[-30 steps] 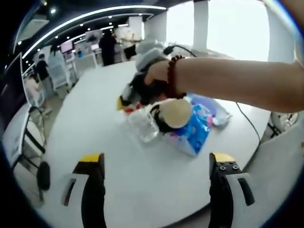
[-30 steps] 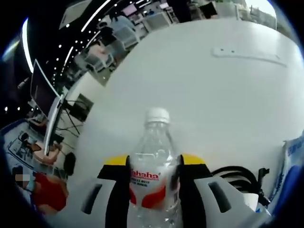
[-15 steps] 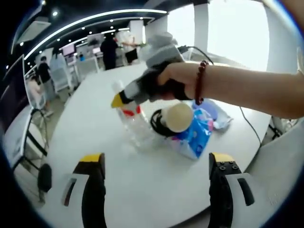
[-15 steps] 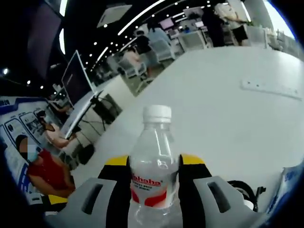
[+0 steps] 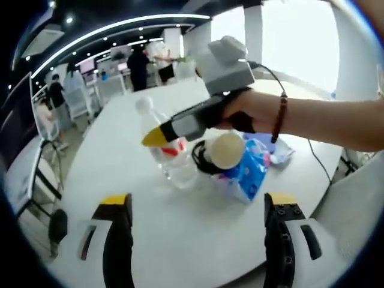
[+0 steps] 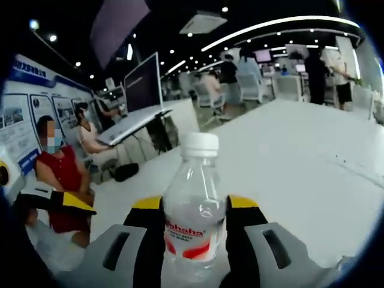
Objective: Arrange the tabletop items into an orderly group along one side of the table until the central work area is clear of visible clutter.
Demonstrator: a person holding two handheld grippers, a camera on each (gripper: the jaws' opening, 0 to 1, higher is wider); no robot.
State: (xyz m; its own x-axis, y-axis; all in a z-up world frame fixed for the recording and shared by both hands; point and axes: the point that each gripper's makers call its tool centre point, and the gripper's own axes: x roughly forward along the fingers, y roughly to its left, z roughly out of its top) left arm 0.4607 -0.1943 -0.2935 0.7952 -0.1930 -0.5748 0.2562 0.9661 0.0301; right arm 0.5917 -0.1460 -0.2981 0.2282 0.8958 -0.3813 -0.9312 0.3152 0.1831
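A clear water bottle [image 6: 195,222] with a white cap and red label stands between my right gripper's [image 6: 195,203] yellow-tipped jaws, which are shut on it. In the left gripper view the same bottle [image 5: 174,162] leans to the left, its base down at the white table [image 5: 180,240], with the right gripper [image 5: 159,138] clamped on it and a hand with a bead bracelet behind it. My left gripper [image 5: 198,207] hovers open over the near table, empty. Just right of the bottle lie a round tan item with a black cable [image 5: 223,150] and a blue tissue pack [image 5: 246,174].
A pale blue-white bag [image 5: 273,144] lies behind the tissue pack, and a black cord [image 5: 315,153] trails off the table's right side. Desks, chairs and people fill the room beyond the table's far edge; a person in red [image 6: 63,180] sits at left.
The right gripper has swung the bottle up from a low lean toward upright, and the hand has drawn back to the right. The left gripper has stayed put.
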